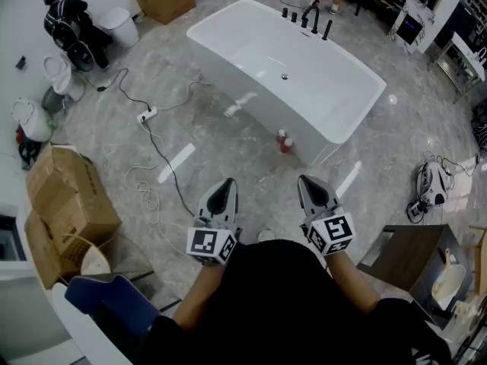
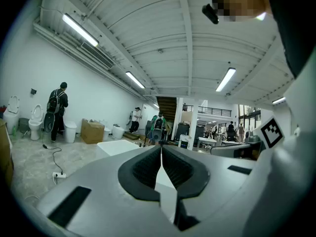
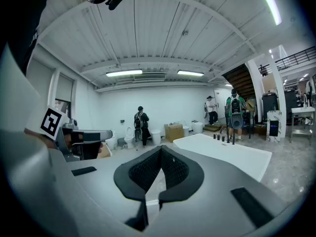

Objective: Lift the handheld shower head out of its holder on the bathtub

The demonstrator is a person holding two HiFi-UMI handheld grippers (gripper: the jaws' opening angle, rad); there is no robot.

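Hovering well short of the bathtub (image 1: pixel 319 101), the left gripper (image 1: pixel 225 184) and right gripper (image 1: pixel 309 182) are both clenched on nothing; black fittings (image 1: pixel 310 20) stand on its far rim.

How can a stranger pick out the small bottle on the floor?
Find the big white bathtub in the middle of the grey floor. At the foot of its near long side stands a small bottle, the only red thing there; the power strip farther left is white.
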